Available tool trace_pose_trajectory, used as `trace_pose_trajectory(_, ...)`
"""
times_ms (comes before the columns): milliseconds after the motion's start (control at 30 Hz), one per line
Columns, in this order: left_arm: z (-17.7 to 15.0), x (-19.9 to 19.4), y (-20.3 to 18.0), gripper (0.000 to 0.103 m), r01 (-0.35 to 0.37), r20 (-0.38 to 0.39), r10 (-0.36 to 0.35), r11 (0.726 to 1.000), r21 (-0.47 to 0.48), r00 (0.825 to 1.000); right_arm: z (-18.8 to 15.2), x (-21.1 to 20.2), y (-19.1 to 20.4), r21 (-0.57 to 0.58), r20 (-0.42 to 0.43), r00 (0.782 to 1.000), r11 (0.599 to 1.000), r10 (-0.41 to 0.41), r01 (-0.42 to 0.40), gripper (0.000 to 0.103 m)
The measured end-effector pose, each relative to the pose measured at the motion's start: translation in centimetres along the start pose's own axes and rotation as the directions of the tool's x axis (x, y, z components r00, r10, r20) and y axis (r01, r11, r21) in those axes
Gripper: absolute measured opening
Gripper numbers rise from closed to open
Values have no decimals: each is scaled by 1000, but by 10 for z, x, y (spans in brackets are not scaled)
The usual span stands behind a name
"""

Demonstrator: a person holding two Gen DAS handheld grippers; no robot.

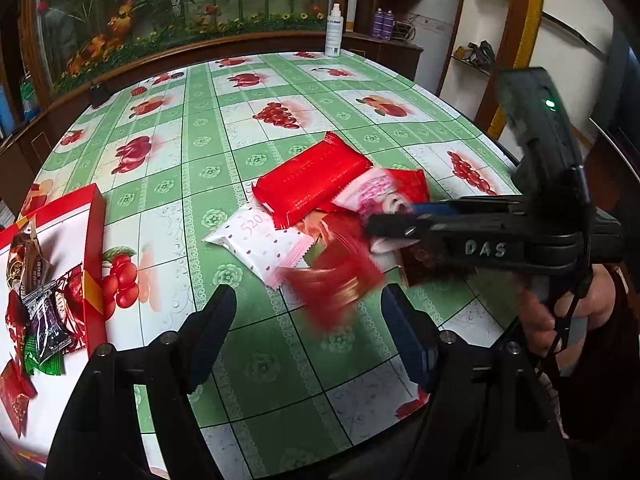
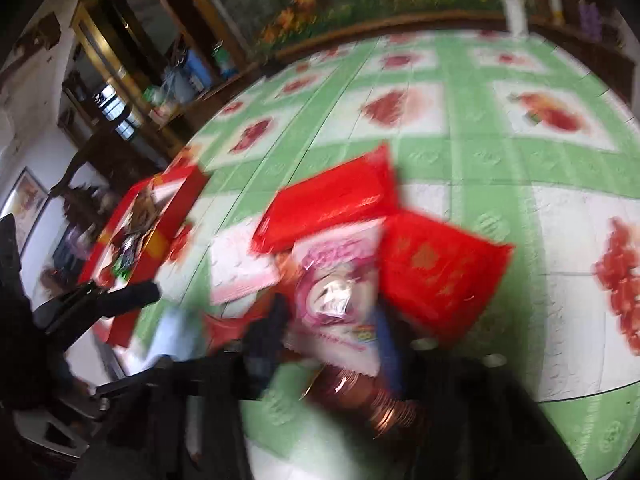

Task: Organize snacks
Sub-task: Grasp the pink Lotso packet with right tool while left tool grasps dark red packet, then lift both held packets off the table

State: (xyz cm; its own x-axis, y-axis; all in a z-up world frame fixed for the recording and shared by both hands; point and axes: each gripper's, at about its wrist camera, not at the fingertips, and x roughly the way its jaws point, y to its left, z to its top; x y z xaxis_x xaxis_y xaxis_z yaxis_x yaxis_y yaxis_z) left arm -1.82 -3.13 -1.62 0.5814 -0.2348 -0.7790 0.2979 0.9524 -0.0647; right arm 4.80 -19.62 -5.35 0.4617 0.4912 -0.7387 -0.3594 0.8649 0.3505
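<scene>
The surface [image 1: 224,128] carries a green and white cloth with red fruit pictures, and it fills most of both views. To the left of the left claw [image 1: 308,320] stands an open red box [image 1: 94,240], and inside it lie several small wrapped snacks [image 1: 44,312] in purple, green, brown and red.

Straight ahead of the left claw, in the middle of the surface, is a pile of snack packets. The biggest is a long red packet [image 1: 312,178] that lies on top, at the far side of the pile. Under its near end lies a white dotted packet [image 1: 260,240] with "520" printed on it. A pink and white packet [image 2: 340,284] and a square red packet [image 2: 436,272] lie to the right.

The left claw is wide open and holds nothing; its two fingers hang over the cloth, just in front of the pile.

The right claw [image 1: 384,228] reaches into the pile from the right side. Its fingers are close together among the packets, at the pink and white one and a blurred red wrapper [image 1: 336,284], but because of the motion blur I cannot tell if it really grips any of them.
</scene>
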Motion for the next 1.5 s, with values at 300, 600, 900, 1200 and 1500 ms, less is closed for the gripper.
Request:
trace_pose_trajectory(300,9,24,-33,75,-40,-8,42,988,150,999,-11,-69,-79,148,179,979,986,-102,75,35)
trace_pose_trajectory(600,0,49,-23,70,-48,-66,54,994,95,996,-18,-59,-101,196,92,986,973,-139,119,37)
trace_pose_trajectory(900,-1,37,-43,45,-137,13,136,975,178,991,-17,-55,-97,184,90,986,975,-140,122,38)
trace_pose_trajectory(1200,1,30,-41,39,-214,39,210,961,176,977,-17,-54,-95,182,89,986,975,-144,126,38)
trace_pose_trajectory(1500,2,25,-30,36,-254,42,251,958,133,967,-17,-54,-95,179,88,985,975,-149,132,38)
